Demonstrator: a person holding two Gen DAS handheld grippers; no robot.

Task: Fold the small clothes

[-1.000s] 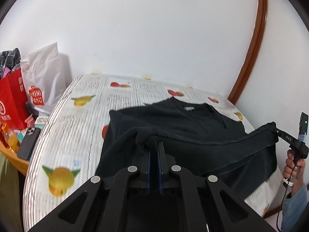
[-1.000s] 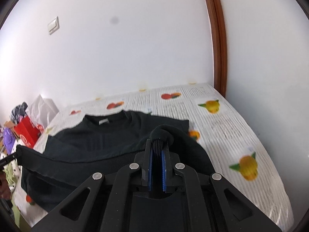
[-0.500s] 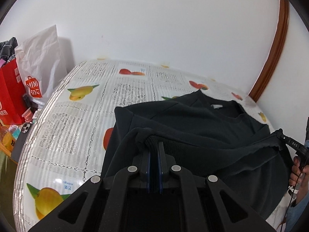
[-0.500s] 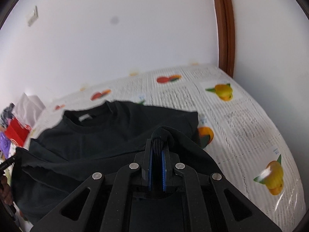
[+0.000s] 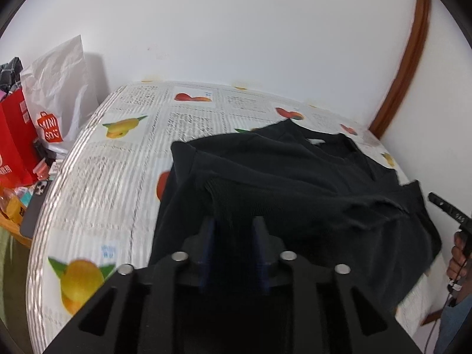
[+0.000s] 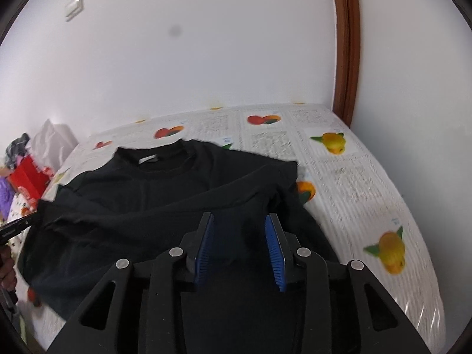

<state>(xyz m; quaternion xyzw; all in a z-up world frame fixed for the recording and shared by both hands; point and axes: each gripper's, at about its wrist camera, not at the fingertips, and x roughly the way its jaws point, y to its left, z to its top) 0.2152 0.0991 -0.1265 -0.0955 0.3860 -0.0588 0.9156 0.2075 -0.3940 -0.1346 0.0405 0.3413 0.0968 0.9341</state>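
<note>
1. My left gripper (image 5: 233, 230) no longer pinches the ribbed hem of the black sweater (image 5: 295, 183); its jaws are opening, pads off the cloth, hem lying between them.
2. My right gripper (image 6: 239, 230) lets go too: jaws opening, blue pads (image 6: 273, 242) apart, fabric no longer bunched between them.
3. The lifted bottom edge now lies folded up over the sweater's body.
4. Both wrist views sit lower and closer to the tablecloth (image 6: 354, 177) than a second ago.
</note>
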